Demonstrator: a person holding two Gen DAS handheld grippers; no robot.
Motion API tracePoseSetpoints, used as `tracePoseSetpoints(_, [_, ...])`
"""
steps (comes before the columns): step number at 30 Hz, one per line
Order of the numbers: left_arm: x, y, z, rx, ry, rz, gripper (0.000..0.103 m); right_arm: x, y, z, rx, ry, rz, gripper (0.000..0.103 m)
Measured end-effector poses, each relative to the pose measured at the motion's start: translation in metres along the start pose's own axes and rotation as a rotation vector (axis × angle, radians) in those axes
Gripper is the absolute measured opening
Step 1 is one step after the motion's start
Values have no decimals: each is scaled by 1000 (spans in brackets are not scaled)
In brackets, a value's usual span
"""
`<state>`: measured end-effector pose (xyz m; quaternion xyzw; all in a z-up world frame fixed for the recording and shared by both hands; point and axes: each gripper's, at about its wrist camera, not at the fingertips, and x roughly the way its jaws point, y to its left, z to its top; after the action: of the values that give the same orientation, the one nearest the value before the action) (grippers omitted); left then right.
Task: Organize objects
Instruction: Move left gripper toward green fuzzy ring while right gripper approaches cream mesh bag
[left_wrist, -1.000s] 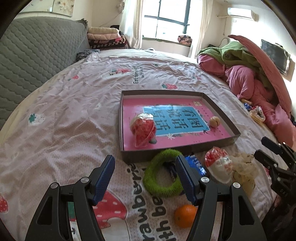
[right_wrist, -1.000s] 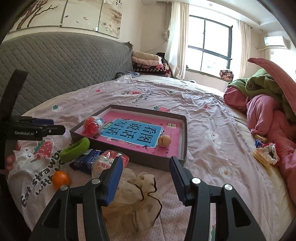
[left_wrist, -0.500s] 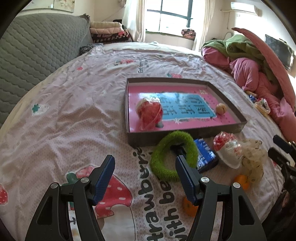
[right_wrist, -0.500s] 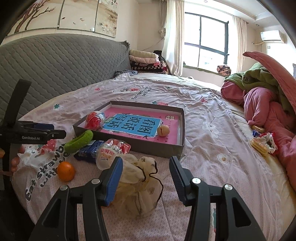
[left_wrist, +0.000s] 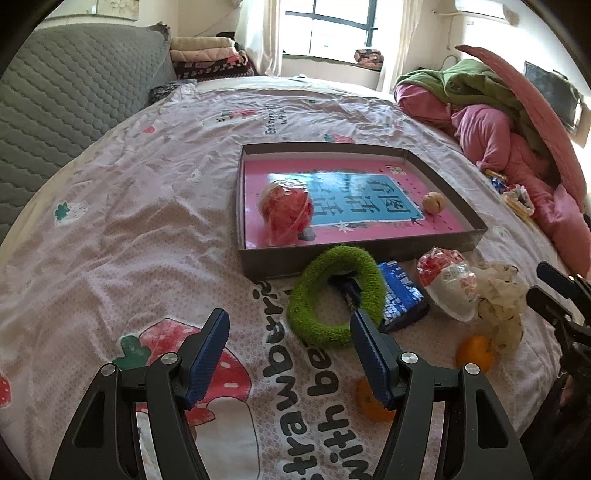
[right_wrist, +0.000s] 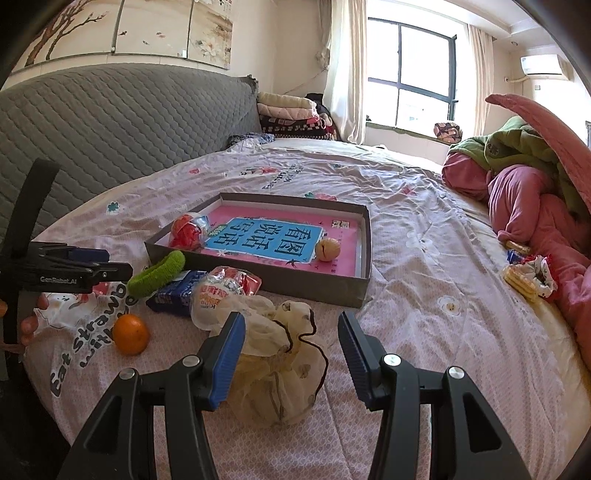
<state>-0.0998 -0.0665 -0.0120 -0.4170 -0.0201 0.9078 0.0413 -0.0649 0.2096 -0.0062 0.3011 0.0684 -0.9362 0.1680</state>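
fuzzy cloth ring (left_wrist: 334, 295) | glossy cardboard tray (left_wrist: 443, 177) | crinkly plastic bag (right_wrist: 225, 291)

A fuzzy green ring (left_wrist: 334, 295), two orange fruits (right_wrist: 130, 334), a pink-and-blue-lined grey tray (left_wrist: 439, 173), and a strawberry-printed pale pink bedsheet (left_wrist: 147, 206).

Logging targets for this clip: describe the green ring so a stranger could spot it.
On the bed, find the shallow box with the pink floor. The green ring leans on its near wall, partly over a blue packet. It is the only fuzzy green loop.

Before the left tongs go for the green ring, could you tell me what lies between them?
Only bare printed bedsheet separates the left tongs from the green ring, seen in the left wrist view.
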Motion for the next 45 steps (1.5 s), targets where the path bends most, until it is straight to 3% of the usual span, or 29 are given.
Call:
tracePoseSetpoints(12, [8, -11, -5, 36, 29, -52, 70, 5, -2, -3, 12, 18, 2, 52])
tracePoseSetpoints(29, [24, -20, -13, 116, 57, 0, 70, 11, -9, -8, 38, 47, 3, 52])
tracePoseSetpoints(45, [29, -22, -11, 124, 58, 5, 70, 19, -8, -12, 61, 70, 32, 52])
